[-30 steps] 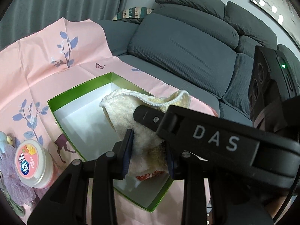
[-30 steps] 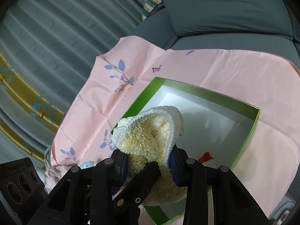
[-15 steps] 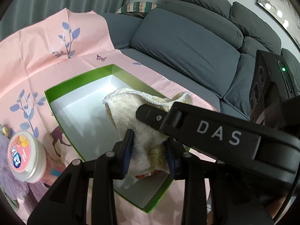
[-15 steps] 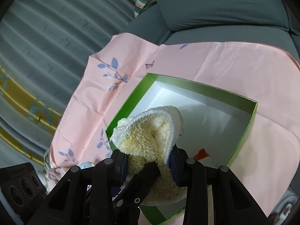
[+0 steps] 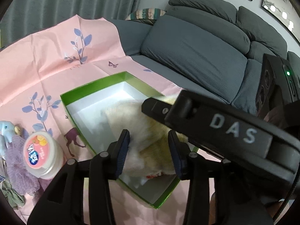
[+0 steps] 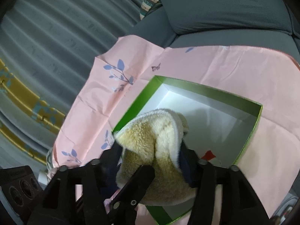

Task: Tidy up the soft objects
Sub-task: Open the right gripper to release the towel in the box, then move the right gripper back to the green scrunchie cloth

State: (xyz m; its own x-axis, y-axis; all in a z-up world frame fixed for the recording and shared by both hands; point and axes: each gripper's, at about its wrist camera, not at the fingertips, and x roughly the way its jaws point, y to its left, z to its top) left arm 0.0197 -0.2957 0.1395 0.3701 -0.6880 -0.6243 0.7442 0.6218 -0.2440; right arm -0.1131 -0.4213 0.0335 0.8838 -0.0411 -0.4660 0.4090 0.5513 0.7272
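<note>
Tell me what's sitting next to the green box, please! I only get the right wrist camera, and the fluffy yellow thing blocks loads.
Observer: In the left wrist view, a round tub with fruit pictures on its lid stands on the pink cloth, left of the green box.
Operator: Any more soft stuff?
Observer: Yes, a fluffy purple thing lies right against that tub.
Operator: Is there a toy?
Observer: A pale blue toy animal peeks in at the picture's edge, just above the purple thing.
</note>
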